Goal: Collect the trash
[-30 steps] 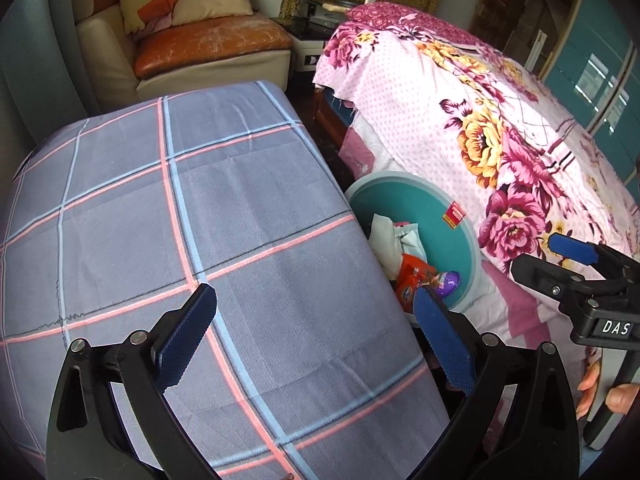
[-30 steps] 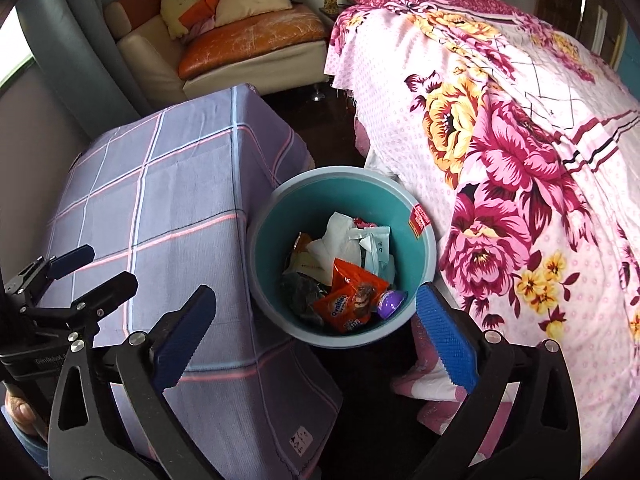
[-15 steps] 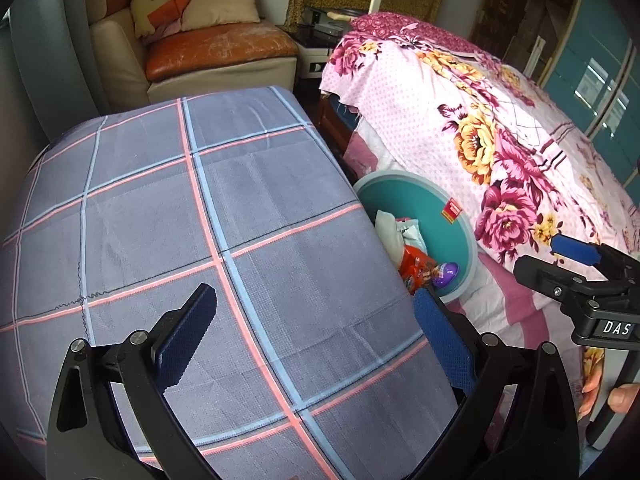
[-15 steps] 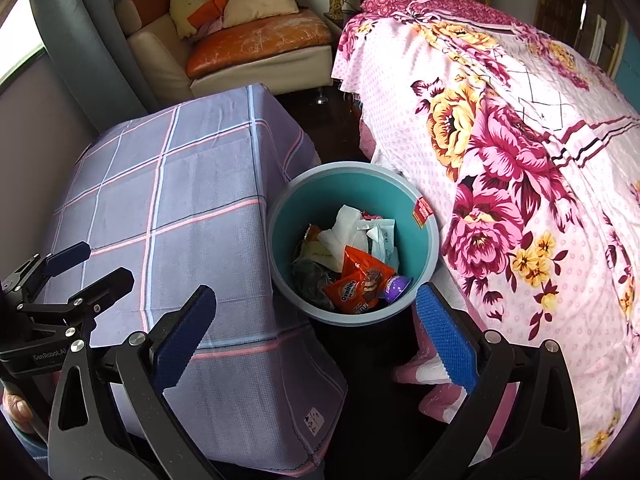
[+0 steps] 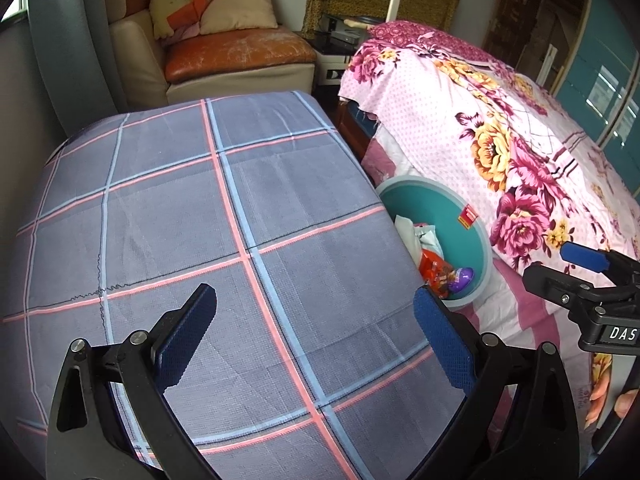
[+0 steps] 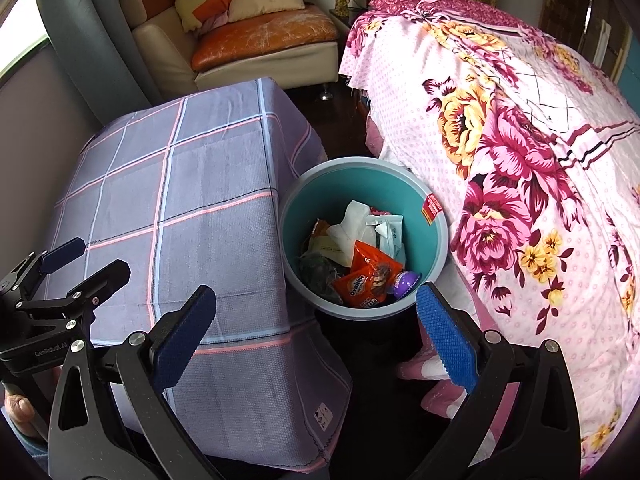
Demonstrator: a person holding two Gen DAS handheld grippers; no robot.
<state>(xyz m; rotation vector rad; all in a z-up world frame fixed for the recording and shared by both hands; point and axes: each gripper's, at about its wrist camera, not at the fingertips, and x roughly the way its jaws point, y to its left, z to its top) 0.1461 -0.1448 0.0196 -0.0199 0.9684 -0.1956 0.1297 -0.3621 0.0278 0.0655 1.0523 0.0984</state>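
Both tongs have drawn back and up from the teal bin [image 6: 362, 236], left tongs [image 5: 316, 334] and right tongs [image 6: 316, 332] spread wide and empty, wrappers [image 6: 366, 280] heaped inside between table [image 6: 192, 208] and bed [image 6: 520, 168]; reaching back in risks tipping it.

The surface [image 5: 224, 216] is covered by a gray cloth [image 6: 208, 184] with pink and blue lines, and the cloth hangs down its sides. On the right is a bed [image 6: 520, 128] under a pink flower sheet [image 5: 500, 128]. Between them, on the dark floor [image 6: 380, 400], stands a teal bin [image 6: 434, 248]. Far back, a sofa [image 5: 240, 56] stands on the floor.
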